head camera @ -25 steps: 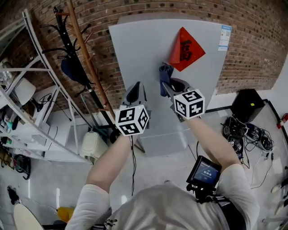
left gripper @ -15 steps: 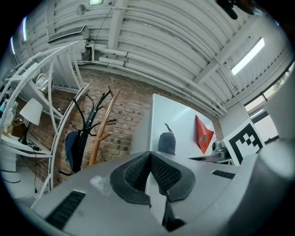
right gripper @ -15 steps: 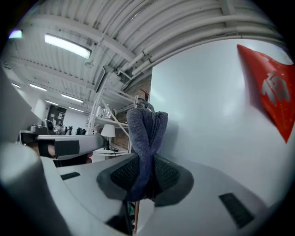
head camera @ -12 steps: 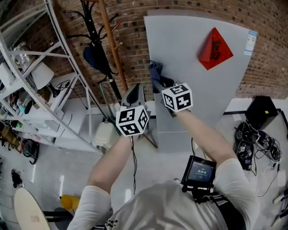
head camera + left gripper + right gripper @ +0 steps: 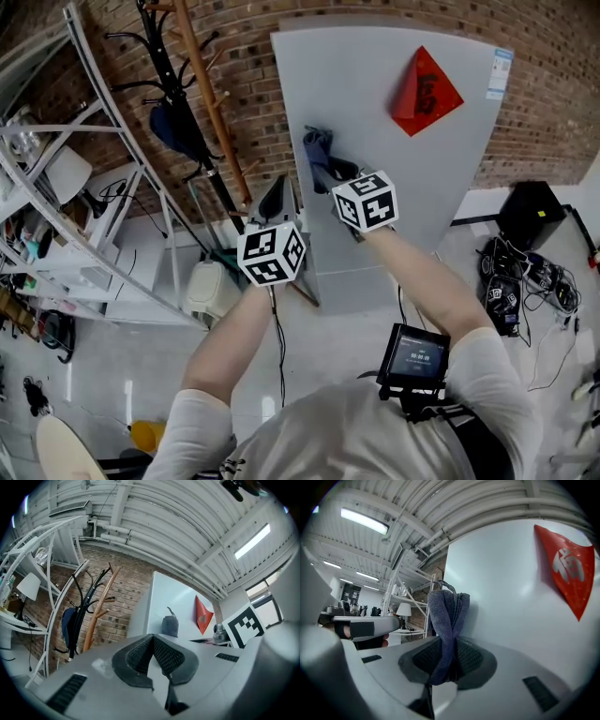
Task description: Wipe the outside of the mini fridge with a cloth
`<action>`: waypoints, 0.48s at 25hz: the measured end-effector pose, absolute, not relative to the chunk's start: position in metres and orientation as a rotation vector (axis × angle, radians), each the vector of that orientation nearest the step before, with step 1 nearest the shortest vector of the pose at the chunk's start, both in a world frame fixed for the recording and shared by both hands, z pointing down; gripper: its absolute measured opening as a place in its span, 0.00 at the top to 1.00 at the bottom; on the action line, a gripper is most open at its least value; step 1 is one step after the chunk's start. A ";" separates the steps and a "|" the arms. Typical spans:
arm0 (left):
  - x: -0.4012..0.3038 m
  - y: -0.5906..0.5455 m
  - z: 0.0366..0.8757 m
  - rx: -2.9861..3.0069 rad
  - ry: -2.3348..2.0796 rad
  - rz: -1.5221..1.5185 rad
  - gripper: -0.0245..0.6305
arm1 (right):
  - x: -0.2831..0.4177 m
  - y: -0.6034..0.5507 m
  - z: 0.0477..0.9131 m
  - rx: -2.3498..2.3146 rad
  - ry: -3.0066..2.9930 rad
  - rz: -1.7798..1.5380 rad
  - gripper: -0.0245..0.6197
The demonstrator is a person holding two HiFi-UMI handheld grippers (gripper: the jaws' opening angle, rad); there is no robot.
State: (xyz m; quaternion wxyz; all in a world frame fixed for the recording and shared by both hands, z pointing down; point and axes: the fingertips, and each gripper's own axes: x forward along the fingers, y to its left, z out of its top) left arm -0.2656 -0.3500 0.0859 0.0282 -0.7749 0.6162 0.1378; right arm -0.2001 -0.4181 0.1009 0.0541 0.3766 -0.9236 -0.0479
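The mini fridge (image 5: pixel 394 150) is a pale grey box against the brick wall, with a red diamond sticker (image 5: pixel 427 90) on its door. My right gripper (image 5: pixel 330 173) is shut on a folded blue cloth (image 5: pixel 317 150) and presses it against the door's left part. In the right gripper view the blue cloth (image 5: pixel 447 620) stands up between the pads and touches the fridge door (image 5: pixel 511 588). My left gripper (image 5: pixel 274 199) hangs shut and empty just left of the fridge, apart from it. The left gripper view shows its pads (image 5: pixel 152 654) closed together, the fridge (image 5: pixel 173 606) beyond.
A wooden coat stand (image 5: pixel 202 94) with a dark bag (image 5: pixel 173 131) stands left of the fridge. White metal shelving (image 5: pixel 66 216) fills the left side. A black box (image 5: pixel 530 211) and tangled cables (image 5: pixel 520 281) lie on the floor at the right. A white canister (image 5: pixel 208 291) sits below the left gripper.
The right gripper has carried the cloth from the door's middle toward its left edge. The head view has swung, so the fridge shifted in frame. The left gripper stays shut beside the fridge.
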 end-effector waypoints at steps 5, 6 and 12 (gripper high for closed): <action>-0.223 -0.362 0.082 -2.428 1.849 0.442 0.96 | -0.153 -0.424 0.101 1.177 -2.775 -0.173 0.83; -0.213 -0.365 0.080 -2.436 1.838 0.448 0.96 | -0.142 -0.426 0.101 1.185 -2.767 -0.180 0.82; -0.153 -0.381 0.074 -2.486 1.774 0.454 0.96 | -0.076 -0.438 0.099 1.249 -2.737 -0.191 0.82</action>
